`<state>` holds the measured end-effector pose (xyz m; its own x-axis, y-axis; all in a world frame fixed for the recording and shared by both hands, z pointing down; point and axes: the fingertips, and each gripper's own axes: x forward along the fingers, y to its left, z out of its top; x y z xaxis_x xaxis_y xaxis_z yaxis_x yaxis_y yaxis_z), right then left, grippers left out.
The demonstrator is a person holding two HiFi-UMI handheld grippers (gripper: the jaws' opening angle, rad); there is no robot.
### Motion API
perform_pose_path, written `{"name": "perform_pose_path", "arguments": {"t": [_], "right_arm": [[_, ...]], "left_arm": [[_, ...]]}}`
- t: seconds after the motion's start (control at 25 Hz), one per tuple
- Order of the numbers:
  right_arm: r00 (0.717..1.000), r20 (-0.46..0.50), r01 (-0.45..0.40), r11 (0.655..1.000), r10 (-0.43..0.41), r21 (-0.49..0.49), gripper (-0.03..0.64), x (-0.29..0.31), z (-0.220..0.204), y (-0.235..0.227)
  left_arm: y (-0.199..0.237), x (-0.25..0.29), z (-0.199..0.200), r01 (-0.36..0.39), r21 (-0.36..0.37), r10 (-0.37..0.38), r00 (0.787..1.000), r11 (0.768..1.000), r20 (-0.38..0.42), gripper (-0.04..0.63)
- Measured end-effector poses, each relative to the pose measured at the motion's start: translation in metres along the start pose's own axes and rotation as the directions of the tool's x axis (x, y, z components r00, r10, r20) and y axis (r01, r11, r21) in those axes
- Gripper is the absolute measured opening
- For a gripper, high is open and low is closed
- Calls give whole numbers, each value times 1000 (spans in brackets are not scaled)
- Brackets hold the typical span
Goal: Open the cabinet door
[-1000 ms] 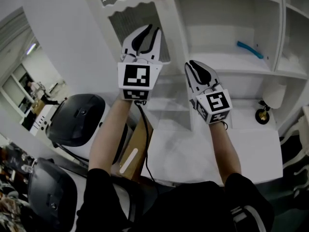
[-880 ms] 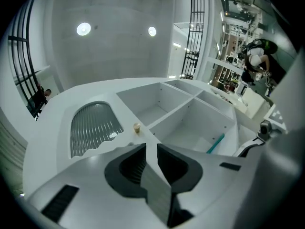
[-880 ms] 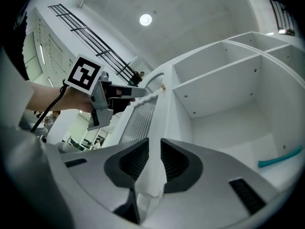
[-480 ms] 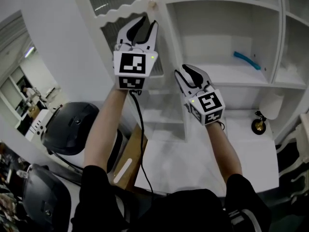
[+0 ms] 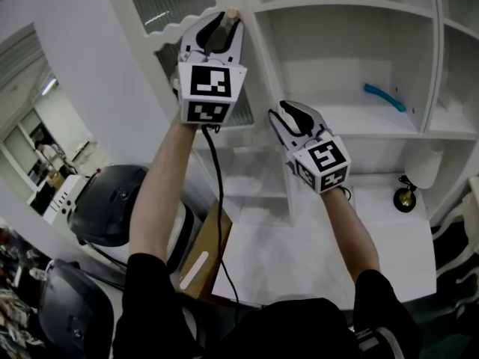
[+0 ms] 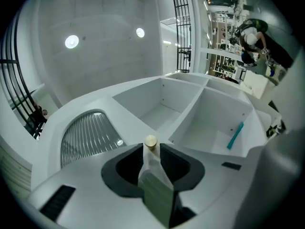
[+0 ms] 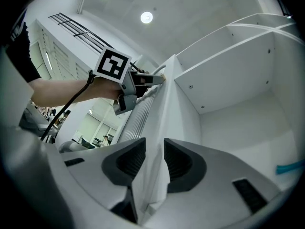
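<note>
The white cabinet door (image 5: pixel 196 32) with a ribbed glass pane (image 6: pixel 88 135) stands swung out, edge-on to me. A small brass knob (image 5: pixel 233 12) sits on its free edge. My left gripper (image 5: pixel 218 21) is raised to that knob; its jaws stand wide on either side of the door edge, with the knob (image 6: pixel 150 141) just past the tips (image 6: pixel 151 151). My right gripper (image 5: pixel 288 114) is lower on the same edge. Its jaws have just been opening and now straddle the door edge (image 7: pixel 159 109) without pressing on it (image 7: pixel 155 151). The left gripper (image 7: pixel 152 79) shows there too.
Open white shelves (image 5: pixel 352 111) lie right of the door; a teal stick (image 5: pixel 385 96) lies on one. A small brass-based lamp (image 5: pixel 406 197) stands on the counter at right. Dark rounded machines (image 5: pixel 120 200) and a cardboard box (image 5: pixel 209 245) sit below left.
My left gripper has climbed along the door edge up to the knob. The right gripper's jaws have spread apart and it has shifted slightly left on the edge.
</note>
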<state>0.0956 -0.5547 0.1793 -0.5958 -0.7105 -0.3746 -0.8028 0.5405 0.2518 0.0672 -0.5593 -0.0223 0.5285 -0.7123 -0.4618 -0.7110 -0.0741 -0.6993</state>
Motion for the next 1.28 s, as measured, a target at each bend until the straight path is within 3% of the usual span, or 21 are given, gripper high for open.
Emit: {"name": "perform_pose_path", "arguments": {"t": [0.36, 0.72, 1.08, 1.28], "right_arm": [[1000, 7, 2, 1000, -2, 17, 117, 3, -3, -2], [999, -19, -27, 1000, 28, 16, 118, 6, -5, -2], [994, 17, -107, 989, 106, 99, 118, 3, 1, 11], [997, -17, -78, 991, 81, 106, 118, -2, 4, 14]], "left_arm": [[2, 10, 10, -74, 1, 74, 997, 997, 25, 86], [4, 6, 13, -49, -50, 50, 999, 998, 13, 80], [7, -9, 21, -46, -100, 49, 998, 994, 37, 80], [7, -16, 24, -31, -126, 38, 998, 992, 49, 80]]}}
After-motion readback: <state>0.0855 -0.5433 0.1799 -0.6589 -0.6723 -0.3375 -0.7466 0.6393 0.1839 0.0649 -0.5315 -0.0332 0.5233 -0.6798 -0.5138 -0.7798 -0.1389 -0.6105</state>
